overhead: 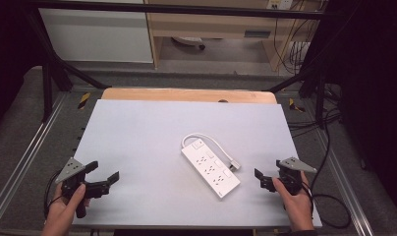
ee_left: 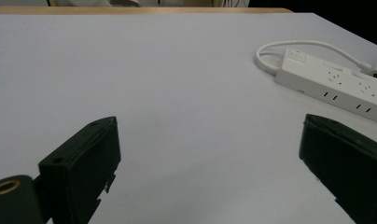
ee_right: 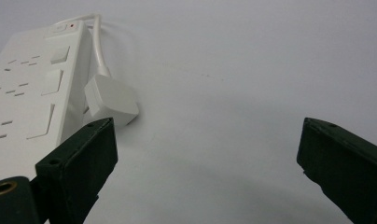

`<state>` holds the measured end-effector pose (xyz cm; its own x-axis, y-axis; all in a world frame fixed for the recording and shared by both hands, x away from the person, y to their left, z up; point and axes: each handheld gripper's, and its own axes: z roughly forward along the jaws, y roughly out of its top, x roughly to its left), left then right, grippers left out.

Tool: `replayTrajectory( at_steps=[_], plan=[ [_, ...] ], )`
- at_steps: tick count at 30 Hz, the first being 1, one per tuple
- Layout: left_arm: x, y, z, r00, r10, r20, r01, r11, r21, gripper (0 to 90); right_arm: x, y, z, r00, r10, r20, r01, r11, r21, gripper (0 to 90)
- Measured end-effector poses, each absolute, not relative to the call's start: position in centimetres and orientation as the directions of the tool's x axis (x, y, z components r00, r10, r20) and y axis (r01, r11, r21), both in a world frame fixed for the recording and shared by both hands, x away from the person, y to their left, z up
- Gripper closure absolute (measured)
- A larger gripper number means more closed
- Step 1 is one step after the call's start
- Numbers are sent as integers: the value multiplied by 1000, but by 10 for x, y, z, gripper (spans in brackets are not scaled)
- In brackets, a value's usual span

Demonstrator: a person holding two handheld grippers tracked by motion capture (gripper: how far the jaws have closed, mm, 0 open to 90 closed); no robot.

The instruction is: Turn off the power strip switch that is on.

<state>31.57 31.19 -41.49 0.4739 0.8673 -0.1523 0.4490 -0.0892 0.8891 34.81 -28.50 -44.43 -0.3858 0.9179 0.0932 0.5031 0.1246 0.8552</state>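
White power strip (overhead: 211, 167) is laid flat near the middle of the pale grey table (overhead: 137, 128), running diagonally, with its switch end toward the far side. Going left to right in the high view: the left gripper (overhead: 104, 177) is held by the left hand (overhead: 66, 204) over the near-left corner of the table, its grey plate on top, jaws spread wide and nothing gripped between them. It's kept well apart from the strip. In the left gripper view the same jaws are seen wide apart with just bare table between them, and the strip is seen off to the upper right, cord (ee_left: 308, 46) looped around the switch end. Next comes the strip itself, with its short white cord curled from the far end down along its right side and ended in a white plug (overhead: 234, 165) that's laid just beside the strip body. Then the right gripper (overhead: 263, 180) is held by the right hand (overhead: 297, 201) at the near-right edge, close to the strip's near end but not touching it. In the right gripper view its jaws are also spread wide, nothing clamped; the plug (ee_right: 111, 100) is seen just past the left jaw and the strip (ee_right: 28, 98) along the left side.
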Motion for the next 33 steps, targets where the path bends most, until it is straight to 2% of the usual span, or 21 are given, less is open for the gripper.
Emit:
replayTrajectory(
  at_steps=[33],
  plan=[
    [315, 313, -413, 467, 868, -165, 444, -69, 894, 53, 342, -270, -403, -427, 899, 92, 422, 108, 900, 36]
  ],
)
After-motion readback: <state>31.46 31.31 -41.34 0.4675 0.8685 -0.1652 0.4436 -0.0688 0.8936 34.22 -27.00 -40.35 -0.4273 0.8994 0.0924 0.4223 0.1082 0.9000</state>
